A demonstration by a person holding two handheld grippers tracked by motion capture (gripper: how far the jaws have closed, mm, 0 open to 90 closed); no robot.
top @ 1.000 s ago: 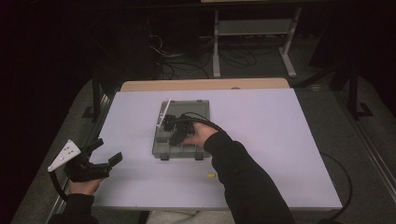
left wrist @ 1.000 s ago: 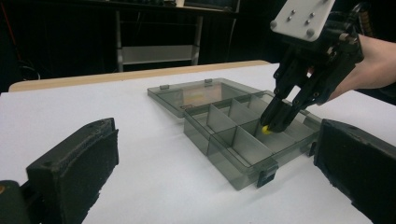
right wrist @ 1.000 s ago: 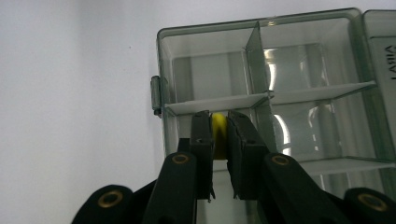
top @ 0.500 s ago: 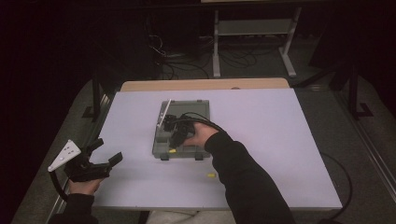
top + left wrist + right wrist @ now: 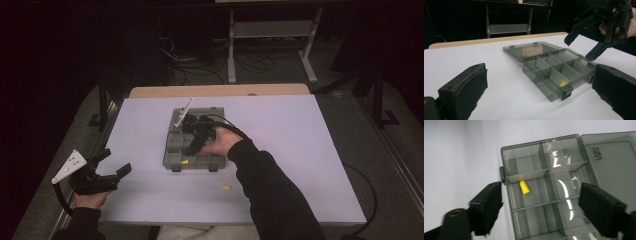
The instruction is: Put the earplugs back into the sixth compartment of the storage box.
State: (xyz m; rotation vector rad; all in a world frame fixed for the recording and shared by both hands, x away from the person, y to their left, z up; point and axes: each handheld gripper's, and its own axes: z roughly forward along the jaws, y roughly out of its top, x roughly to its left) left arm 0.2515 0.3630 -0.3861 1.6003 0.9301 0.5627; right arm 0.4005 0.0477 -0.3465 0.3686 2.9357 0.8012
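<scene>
A clear grey compartment box (image 5: 171, 156) lies open mid-table, its lid (image 5: 609, 157) folded flat on the far side. One yellow plug (image 5: 525, 187) rests in a compartment by the box's near edge and shows as a yellow spot (image 5: 561, 83) through the box wall. My right gripper (image 5: 189, 149) hovers just above the box; its jaws have just been opening and stand open with nothing between them, the plug lying below. My left gripper (image 5: 107, 167) rests open near the table's left front corner, aimed at the box (image 5: 554, 70).
A second yellow plug (image 5: 226, 188) lies loose on the white tabletop (image 5: 300, 150), in front of the box and to its right. The right gripper's cable (image 5: 230, 127) loops over the box. Metal stands and cables are on the dark floor beyond the table.
My right gripper has opened and lifted a little above the box, leaving a yellow plug in the near compartment. The left gripper has stayed still.
</scene>
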